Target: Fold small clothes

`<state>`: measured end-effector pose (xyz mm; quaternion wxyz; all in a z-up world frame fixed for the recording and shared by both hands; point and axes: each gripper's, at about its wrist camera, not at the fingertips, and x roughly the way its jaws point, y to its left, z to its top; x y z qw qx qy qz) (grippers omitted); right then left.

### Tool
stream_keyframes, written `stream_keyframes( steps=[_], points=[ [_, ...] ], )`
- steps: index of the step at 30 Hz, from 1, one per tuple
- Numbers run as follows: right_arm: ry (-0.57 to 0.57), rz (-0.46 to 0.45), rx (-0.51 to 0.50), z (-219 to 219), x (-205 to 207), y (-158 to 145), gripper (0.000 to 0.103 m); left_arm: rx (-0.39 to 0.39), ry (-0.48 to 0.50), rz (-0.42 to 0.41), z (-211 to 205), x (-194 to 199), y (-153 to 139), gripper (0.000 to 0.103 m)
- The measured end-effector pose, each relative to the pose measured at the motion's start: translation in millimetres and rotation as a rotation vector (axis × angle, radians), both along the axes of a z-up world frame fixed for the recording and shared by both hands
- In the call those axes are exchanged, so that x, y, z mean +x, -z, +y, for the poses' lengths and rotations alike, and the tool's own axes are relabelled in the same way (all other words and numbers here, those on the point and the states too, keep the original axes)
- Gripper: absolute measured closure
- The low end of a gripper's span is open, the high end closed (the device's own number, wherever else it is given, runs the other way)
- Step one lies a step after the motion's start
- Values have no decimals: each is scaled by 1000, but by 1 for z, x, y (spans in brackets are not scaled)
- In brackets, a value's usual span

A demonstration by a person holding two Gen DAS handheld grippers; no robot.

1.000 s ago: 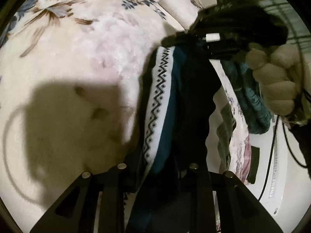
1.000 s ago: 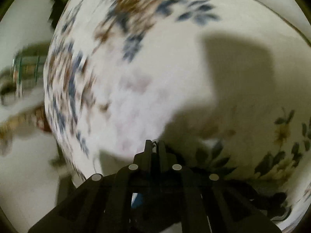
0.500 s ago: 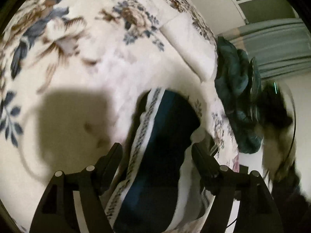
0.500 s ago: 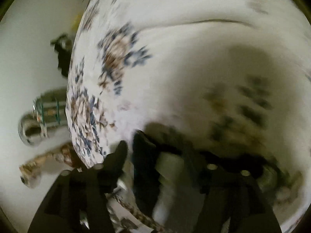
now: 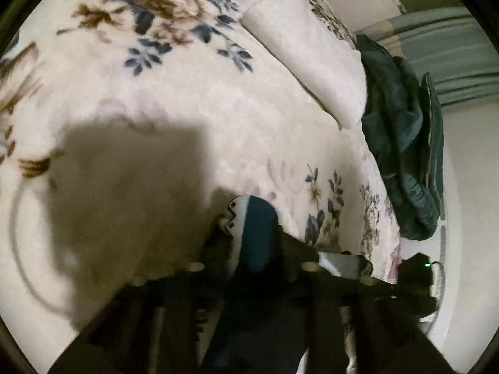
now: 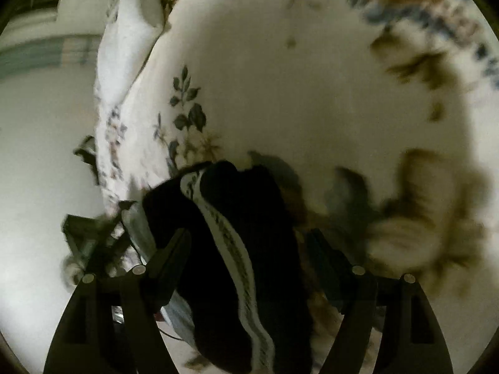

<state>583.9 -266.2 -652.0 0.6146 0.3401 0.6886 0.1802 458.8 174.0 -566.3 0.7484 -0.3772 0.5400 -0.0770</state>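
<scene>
Left wrist view: your left gripper (image 5: 249,249) is closing on the dark sock (image 5: 260,237), near the blanket (image 5: 187,99) edge; your right gripper (image 6: 249,243) fingers, narrowing, stand apart around it; no finished fold shows.

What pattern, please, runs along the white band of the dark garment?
A black zigzag on the white band, clearest in the left wrist view.

Left tongs (image 5: 249,249) closing (cloth between); right tongs (image 6: 249,249) wide, closing.
</scene>
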Motion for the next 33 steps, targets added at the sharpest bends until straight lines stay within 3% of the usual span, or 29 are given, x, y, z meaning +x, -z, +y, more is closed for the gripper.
stream_keyframes(
  steps=[1, 2, 7, 11, 12, 13, 14, 15, 16, 21, 26, 27, 28, 31, 33],
  points=[
    [21, -37, 12, 1, 2, -1, 86, -7, -15, -9, 2, -3, -2, 85],
    [34, -55, -6, 3, 4, -4, 93, -10, -26, -9, 3, -4, -3, 85],
    [139, -131, -67, -2, 10, -27, 94, -48, -91, -11, 19, -10, -6, 85],
    [83, -60, -123, 10, 21, -8, 92, -55, -71, 30, 18, -1, -1, 81],
    [63, -31, -120, 11, 23, -4, 87, -54, -63, 39, 18, 1, -3, 77],
    [55, -7, -127, 7, 24, -5, 71, -46, -57, 42, 19, 0, -7, 70],
    [57, 5, -134, 3, 22, -9, 62, -40, -57, 29, 21, -3, -13, 58],
    [59, 7, -125, -3, 17, -14, 44, -37, -60, 20, 23, -7, -19, 49],
    [52, 12, -120, -10, 8, -21, 37, -37, -66, 16, 26, -15, -26, 36],
    [33, 107, -95, -35, -64, -27, 37, 0, -55, 1, 26, -67, -49, 36],
    [76, 261, -24, -32, -132, 10, 37, 35, -46, 74, 15, -121, -43, 36],
    [97, 262, 14, -28, -142, 14, 46, 36, -50, 87, 12, -128, -40, 36],
    [104, 247, 28, -24, -147, 12, 77, 30, -59, 97, 11, -134, -37, 36],
    [41, 182, -50, -9, -156, -8, 87, -16, -94, 108, 11, -144, -30, 36],
    [75, 148, -131, -20, -156, -21, 88, -33, -97, 102, 9, -144, -28, 36]
  ],
)
